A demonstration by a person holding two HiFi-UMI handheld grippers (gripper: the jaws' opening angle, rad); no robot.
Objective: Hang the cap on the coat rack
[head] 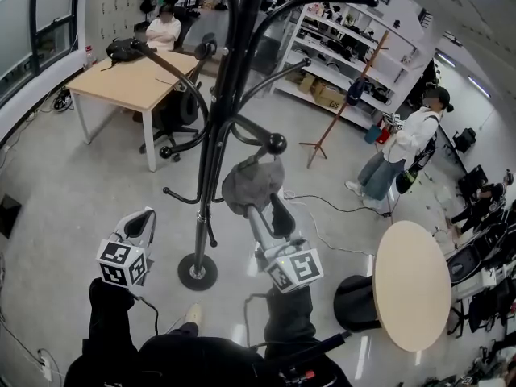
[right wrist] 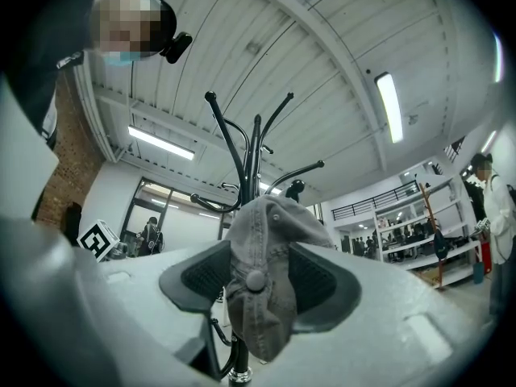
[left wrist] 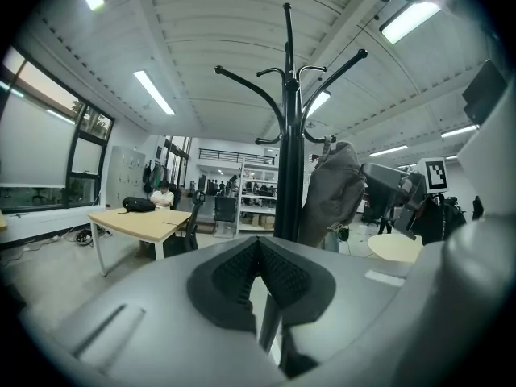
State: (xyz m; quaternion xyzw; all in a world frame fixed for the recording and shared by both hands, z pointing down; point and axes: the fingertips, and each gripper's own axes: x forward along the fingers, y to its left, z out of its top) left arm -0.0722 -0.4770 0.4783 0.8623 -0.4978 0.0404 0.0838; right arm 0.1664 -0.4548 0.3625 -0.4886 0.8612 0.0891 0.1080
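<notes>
While the cap [head: 252, 182] hangs against the short knobbed hook [head: 276, 143] of the black coat rack [head: 230, 71], the right gripper [head: 266, 210] sits just beneath it with its jaws spread wide. The right gripper view shows the grey crown and its top button between the two pads, which flank the cloth rather than pinch it. Whether the hook alone bears the cap cannot be told for certain, since the cloth covers the point of contact in the head view. Off to the side, the left gripper [head: 141, 222] has its jaws together with nothing between them; it is held low beside the pole, near the round base [head: 197, 271] but apart from it.

Step judged to be in hand: letting go of the cap and backing away, with the task close to its end. To do it well, hold the jaws wide and draw the right gripper down and back along its own line, so that neither pad drags the cloth off the knob. A sideways pull would likely tip the cap loose, as soft cloth catches readily on ribbed pads. Pause once the pads are clear and check that the cap hangs on its own. Avoid knocking the pole, since a shake of a slim rack on a small base could slip the cap from so short a hook
</notes>
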